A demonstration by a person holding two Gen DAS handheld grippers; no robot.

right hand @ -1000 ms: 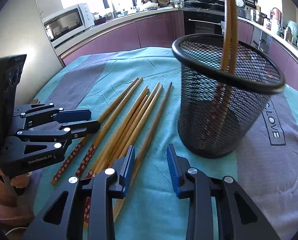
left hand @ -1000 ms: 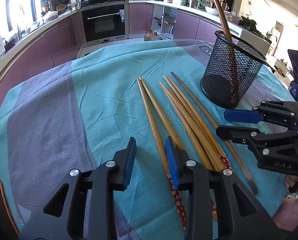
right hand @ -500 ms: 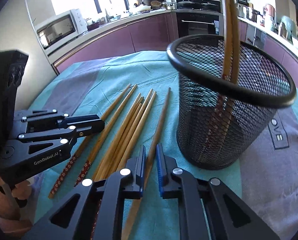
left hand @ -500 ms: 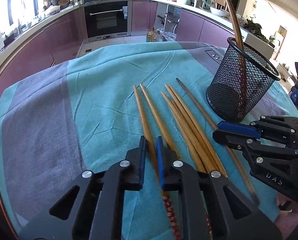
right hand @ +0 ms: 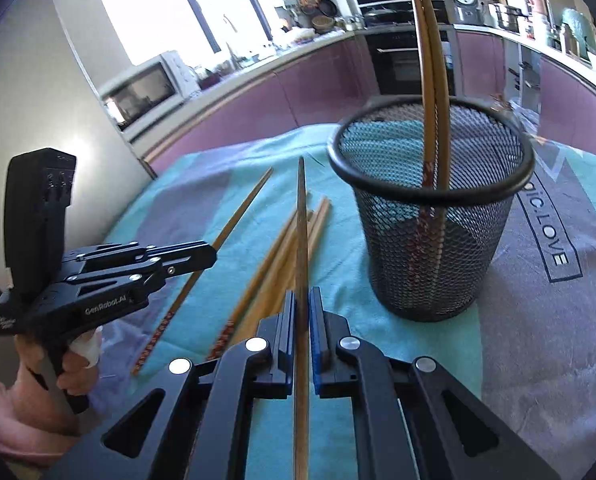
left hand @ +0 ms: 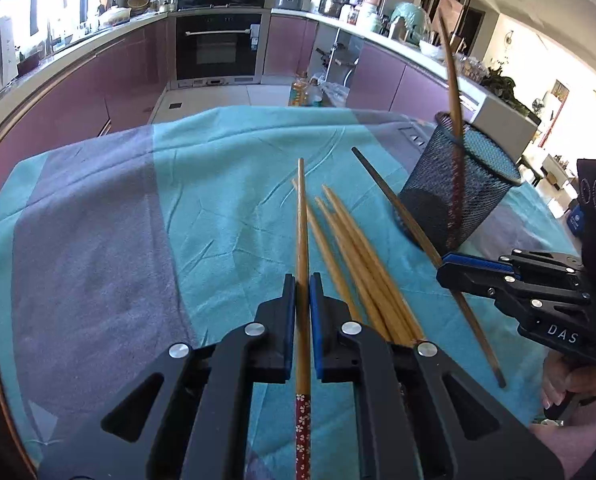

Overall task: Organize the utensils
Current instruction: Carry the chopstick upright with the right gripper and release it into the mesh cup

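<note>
My left gripper is shut on a light wooden chopstick with a red patterned end, lifted above the cloth. My right gripper is shut on a darker brown chopstick, also lifted; it shows in the left wrist view holding that chopstick. Several wooden chopsticks lie on the teal cloth between the grippers, also in the right wrist view. A black mesh cup stands to the right with two chopsticks upright in it.
The table carries a teal and grey cloth. The left gripper appears at the left of the right wrist view. Purple kitchen cabinets and an oven lie beyond the table's far edge.
Both grippers went from open to shut, each on one chopstick, and lifted it off the cloth. The held chopsticks now point forward along the fingers.
</note>
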